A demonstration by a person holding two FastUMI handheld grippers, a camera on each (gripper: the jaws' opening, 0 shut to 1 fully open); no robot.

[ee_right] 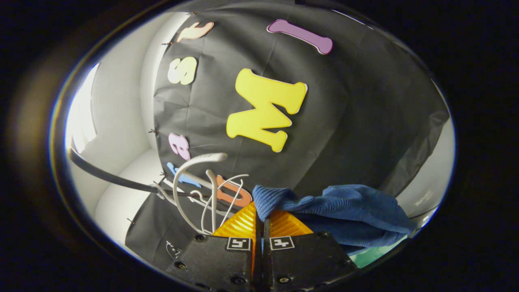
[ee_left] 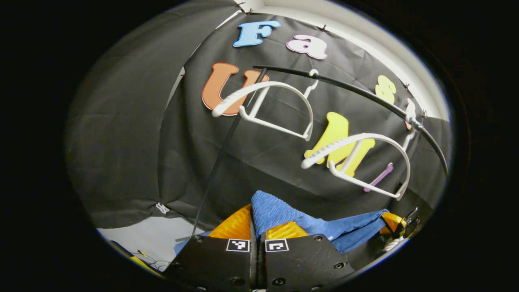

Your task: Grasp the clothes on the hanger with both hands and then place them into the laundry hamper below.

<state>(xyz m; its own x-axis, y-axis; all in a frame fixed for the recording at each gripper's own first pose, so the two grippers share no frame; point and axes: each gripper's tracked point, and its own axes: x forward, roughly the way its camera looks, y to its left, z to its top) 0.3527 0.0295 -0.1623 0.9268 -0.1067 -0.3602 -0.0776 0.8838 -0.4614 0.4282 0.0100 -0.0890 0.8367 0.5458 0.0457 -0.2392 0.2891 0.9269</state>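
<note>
A blue ribbed garment point(ee_left: 279, 213) rises from between the fingers of my left gripper point(ee_left: 254, 219), which is shut on one end of it. The cloth stretches off to the right, where my right gripper point(ee_left: 392, 222) grips its other end. In the right gripper view, my right gripper point(ee_right: 259, 215) is shut on the same blue garment point(ee_right: 348, 207), which bunches and droops to the right. Two bare white hangers point(ee_left: 279, 87) point(ee_left: 365, 140) hang on a black rail point(ee_left: 357, 91) above the cloth. The hangers point(ee_right: 190, 166) and rail point(ee_right: 105, 174) also appear at the left of the right gripper view.
A thin black pole point(ee_left: 221, 158) of the rack slants down to the pale floor point(ee_left: 150, 235). A green surface point(ee_right: 375, 251) peeks out beneath the cloth at the lower right; I cannot tell what it is. Black cloth walls close in behind.
</note>
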